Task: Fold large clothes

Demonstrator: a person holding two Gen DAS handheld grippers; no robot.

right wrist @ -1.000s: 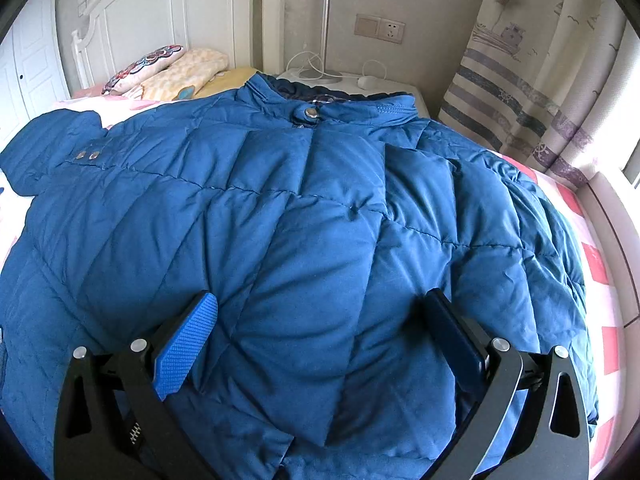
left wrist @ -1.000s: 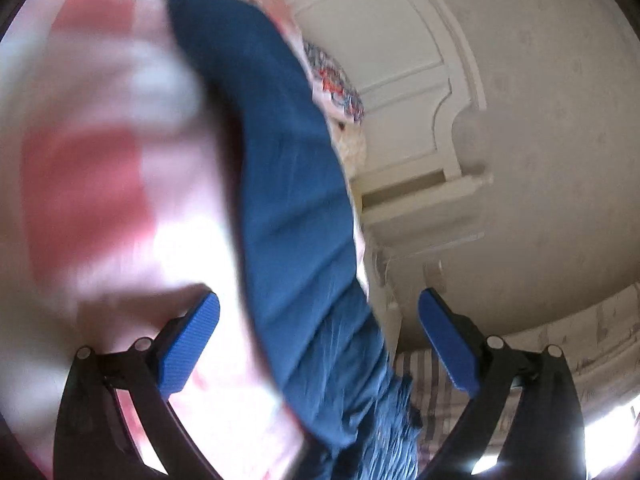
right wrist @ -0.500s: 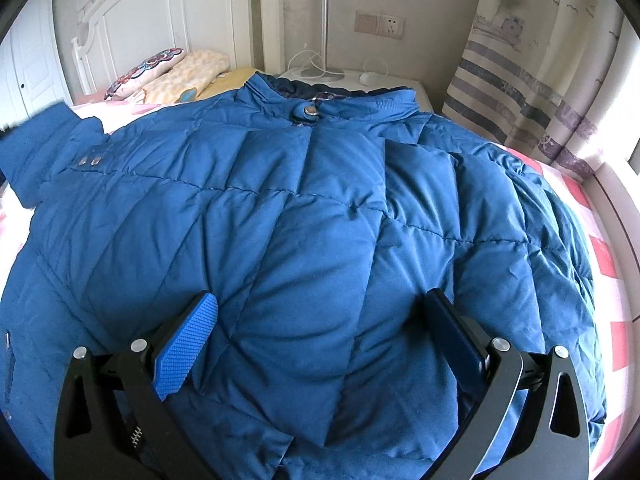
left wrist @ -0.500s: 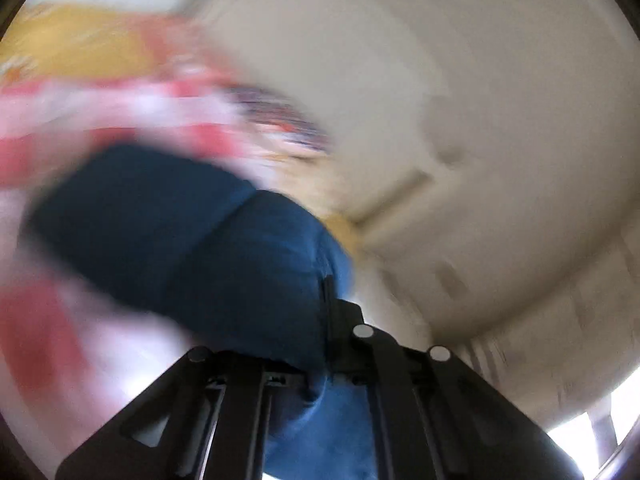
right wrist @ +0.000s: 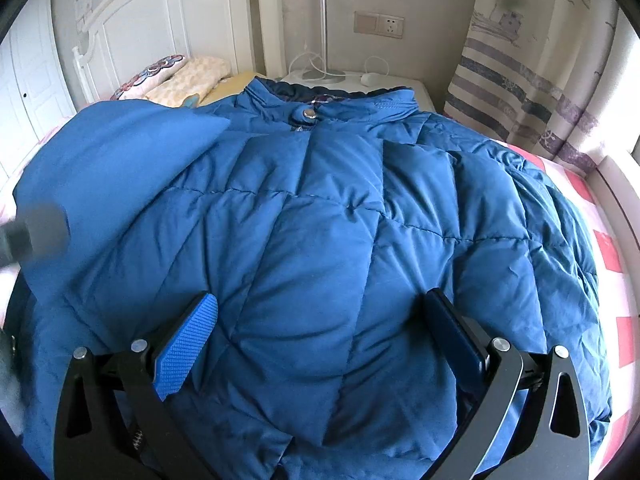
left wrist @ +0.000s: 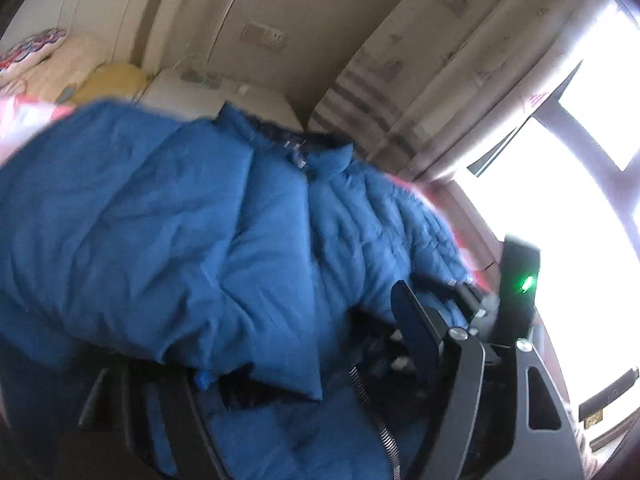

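The blue padded jacket [right wrist: 320, 216] lay front-up across the bed [right wrist: 612, 256], its collar [right wrist: 332, 100] toward the white headboard [right wrist: 160, 28] and its hem nearest the cameras. One sleeve [right wrist: 120, 160], on the headboard side of the jacket's left shoulder, had been brought over onto the chest, so the fold looked barely begun: the opposite sleeve, on the curtain [right wrist: 532, 80] side of the jacket, remained spread out, and the body had not yet been doubled over. The right gripper [right wrist: 320, 344] hovered over the lower chest of the jacket with its jaws spread wide and nothing between them, its blue pad [right wrist: 188, 344] just above the cloth. The left gripper [left wrist: 304, 364] sat at the folded sleeve; its jaws had just been opening, and the sleeve's cuff end [left wrist: 256, 360] lay between them, draped over one finger, though motion blur left it unclear whether the pads were pressing on it. A dark blurred shape [right wrist: 36, 232] at the sleeve's edge was likely that gripper.
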